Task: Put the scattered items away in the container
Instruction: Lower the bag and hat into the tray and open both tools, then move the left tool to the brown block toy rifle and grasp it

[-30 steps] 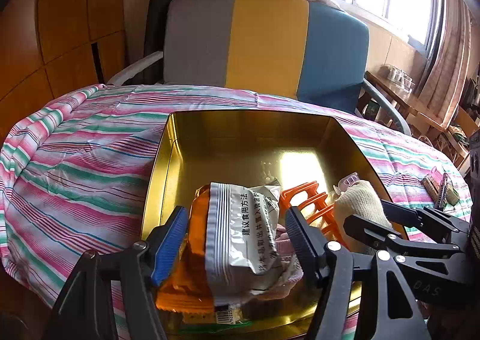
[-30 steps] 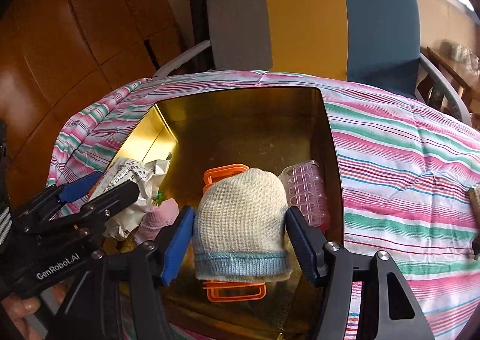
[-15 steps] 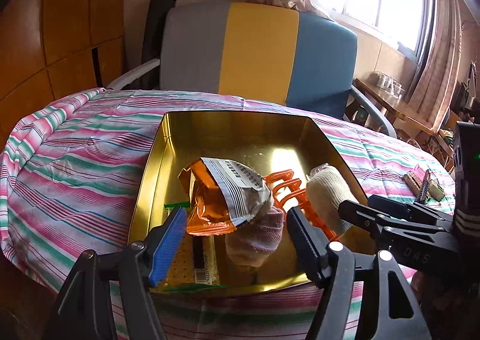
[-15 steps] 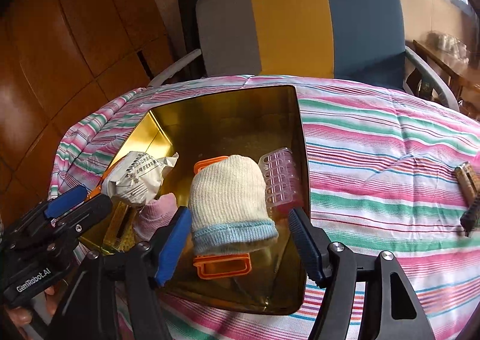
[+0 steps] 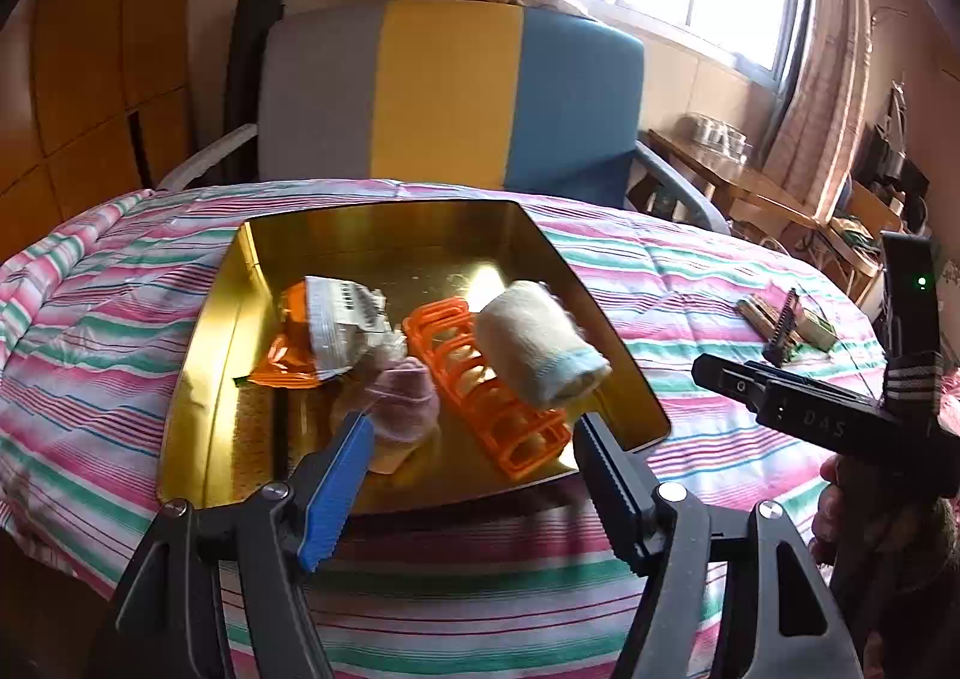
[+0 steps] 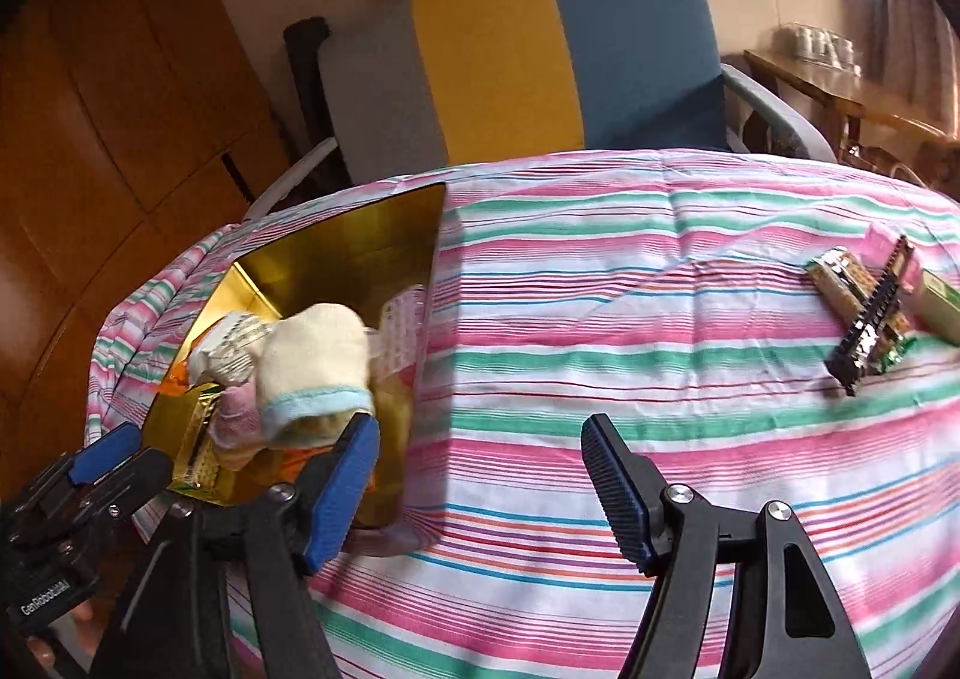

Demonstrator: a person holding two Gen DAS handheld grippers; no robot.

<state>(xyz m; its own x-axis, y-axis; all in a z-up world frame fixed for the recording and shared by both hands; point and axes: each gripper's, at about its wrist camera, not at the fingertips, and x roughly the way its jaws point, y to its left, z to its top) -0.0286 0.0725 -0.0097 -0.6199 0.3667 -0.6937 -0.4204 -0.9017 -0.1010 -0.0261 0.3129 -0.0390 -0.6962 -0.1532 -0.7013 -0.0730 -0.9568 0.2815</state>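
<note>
both claws spread and empty, left claw (image 5: pixel 468 463) over gold tin (image 5: pixel 204 379), right claw (image 6: pixel 480 475) opening above striped cloth (image 6: pixel 660 319)

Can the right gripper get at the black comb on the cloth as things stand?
Probably yes. The right gripper has nothing between its opening jaws, and only bare striped cloth lies between it and the black comb. The comb rests across a snack bar, so that may shift.
</note>
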